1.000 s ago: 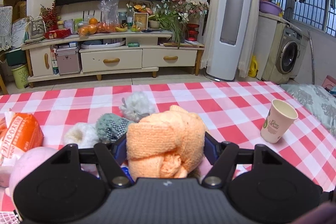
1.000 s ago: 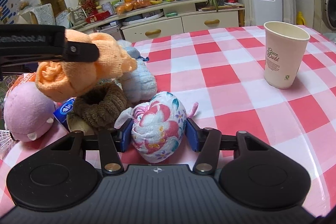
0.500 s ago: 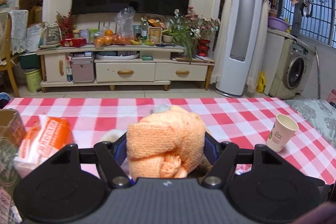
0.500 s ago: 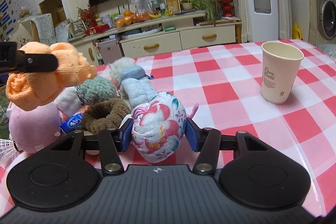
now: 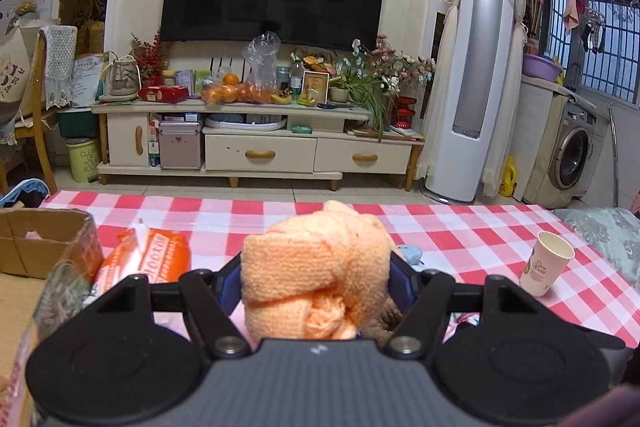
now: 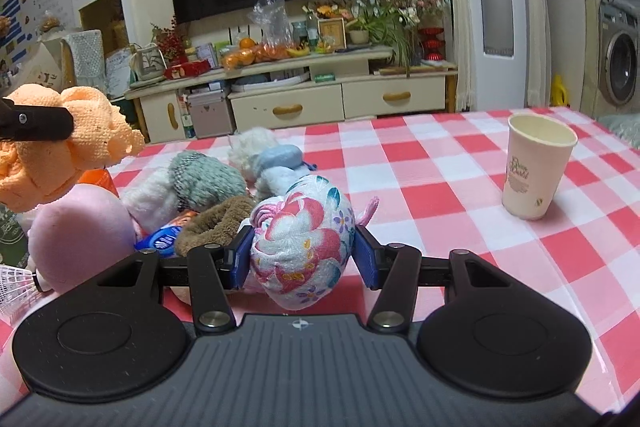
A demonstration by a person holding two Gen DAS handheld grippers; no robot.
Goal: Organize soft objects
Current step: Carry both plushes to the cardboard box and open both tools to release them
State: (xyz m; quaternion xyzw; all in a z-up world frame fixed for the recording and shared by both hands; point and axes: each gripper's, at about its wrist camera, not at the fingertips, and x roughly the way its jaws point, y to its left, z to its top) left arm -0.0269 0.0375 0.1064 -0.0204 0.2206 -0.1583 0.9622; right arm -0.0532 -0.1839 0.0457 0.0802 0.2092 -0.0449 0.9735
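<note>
We see the left tongs (image 5: 316,281) pinching an orange knitted bundle (image 5: 314,271) at lower centre, lifted above the checkered counter (image 5: 460,231). The right tongs (image 6: 304,259) squeeze a floral pouch (image 6: 304,239) (low over the counter), pile of soft toys (image 6: 200,187) at left.

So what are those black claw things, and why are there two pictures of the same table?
No robot here: a person holds a black grabbing tool in each hand, and each tool carries a camera looking along its jaws. One picture is the left tool's view: the left gripper squeezes an orange knitted bundle, lifted up. The other picture is the right tool's view: the right gripper squeezes a flowery cloth ball. On the red checked tablecloth lie more soft things, like a pink plush toy, plus a paper cup.
</note>
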